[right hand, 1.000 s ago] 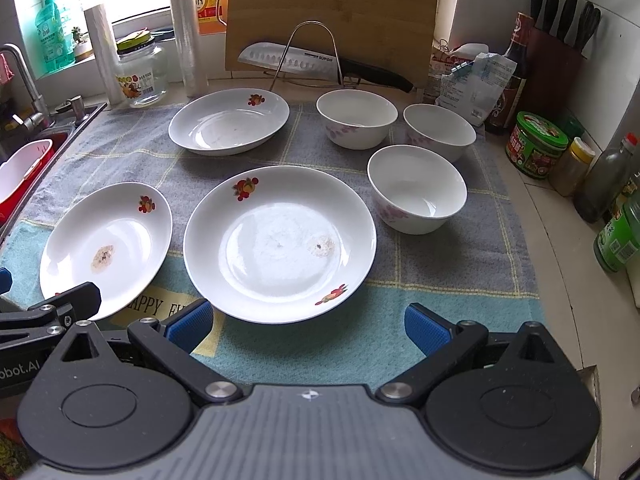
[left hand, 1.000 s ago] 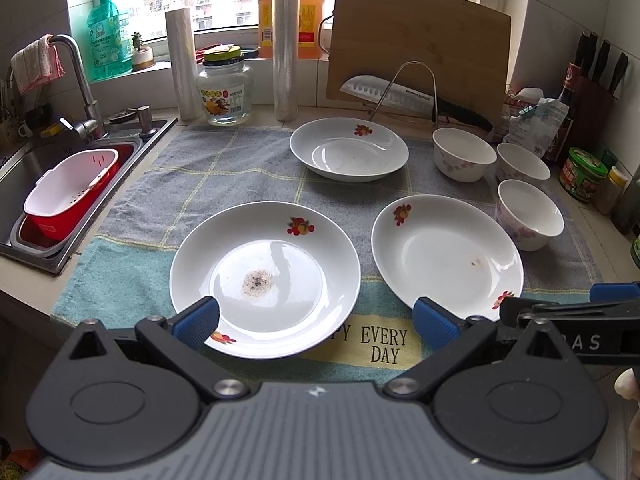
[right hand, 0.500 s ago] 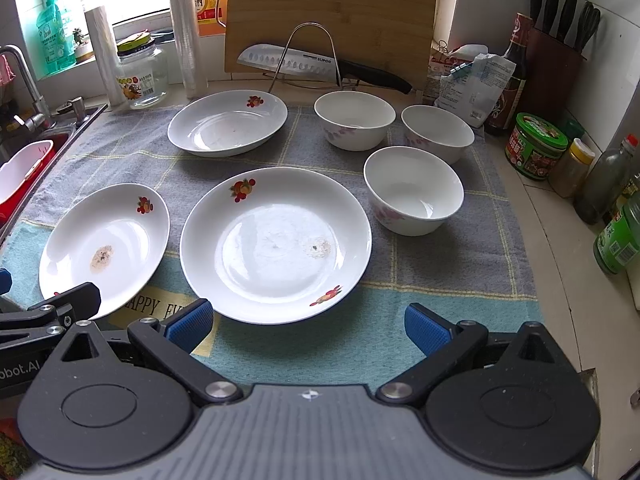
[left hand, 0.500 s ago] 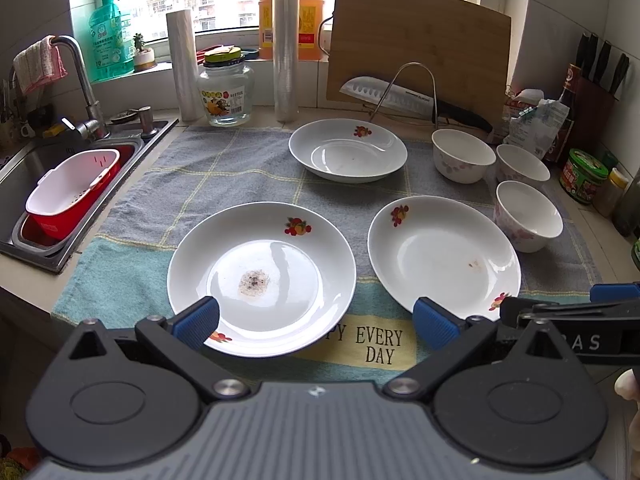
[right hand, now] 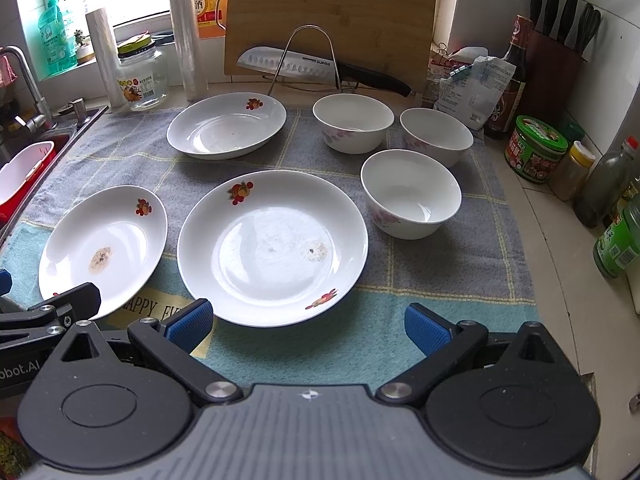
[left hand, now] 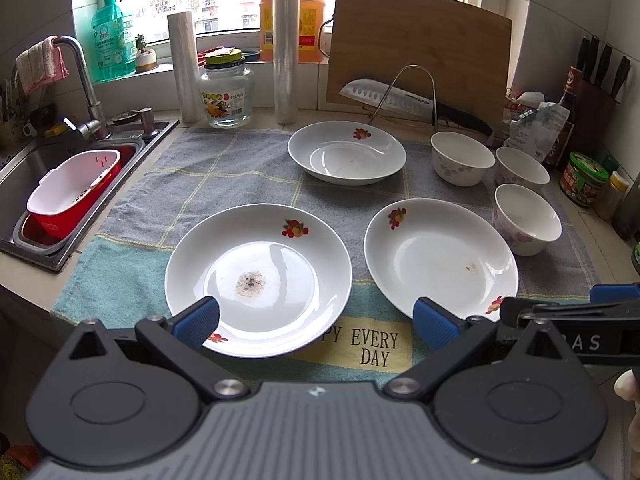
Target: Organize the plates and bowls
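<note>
Plates and bowls sit spread over a grey and teal towel (left hand: 224,184) on the surface, none stacked. Against a second ago little has changed: both views have crept slightly toward the dishes, and every dish lies where it lay.

Counted, there are three plates and three bowls. The left plate (left hand: 258,278) has a brownish speckled stain at its middle; the right plate (right hand: 272,246) just beside it has a small brown spot; the far plate (left hand: 346,152) lies behind them, near the cutting board (left hand: 420,44) and the knife (left hand: 400,98) on its wire stand. The bowls cluster at the right: the near bowl (right hand: 410,194), the back-left bowl (right hand: 352,122) and the back-right bowl (right hand: 436,134), all upright and close together.

The left tongs (left hand: 316,318) hang spread wide and empty over the near edge of the left plate, one blue tip above its rim. The right tongs (right hand: 306,326) are likewise spread wide and empty, just short of the right plate's near rim. A red and white colander (left hand: 72,192) rests in the sink at the left.
</note>
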{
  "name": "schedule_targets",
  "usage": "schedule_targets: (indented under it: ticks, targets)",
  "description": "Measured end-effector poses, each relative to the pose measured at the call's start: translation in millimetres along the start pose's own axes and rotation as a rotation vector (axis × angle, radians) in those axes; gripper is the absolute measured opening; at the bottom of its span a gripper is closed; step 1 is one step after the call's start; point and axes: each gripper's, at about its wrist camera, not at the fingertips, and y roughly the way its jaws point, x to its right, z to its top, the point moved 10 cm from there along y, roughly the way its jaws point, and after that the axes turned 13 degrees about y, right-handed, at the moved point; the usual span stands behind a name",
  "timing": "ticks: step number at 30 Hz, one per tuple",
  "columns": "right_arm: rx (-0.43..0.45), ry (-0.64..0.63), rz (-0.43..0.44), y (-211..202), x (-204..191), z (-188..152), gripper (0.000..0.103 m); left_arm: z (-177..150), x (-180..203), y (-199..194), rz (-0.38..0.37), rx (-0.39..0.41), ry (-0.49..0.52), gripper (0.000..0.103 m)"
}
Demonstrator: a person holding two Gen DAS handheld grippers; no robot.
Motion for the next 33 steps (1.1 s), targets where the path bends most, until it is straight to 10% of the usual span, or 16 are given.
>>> schedule_targets:
  ticks: [33]
  targets:
    - [0.031,-0.111,0.162,0.4,-16.5,2.2,0.103,-3.1,-16.6,-8.3,-0.015,0.067,-0.032,0.102]
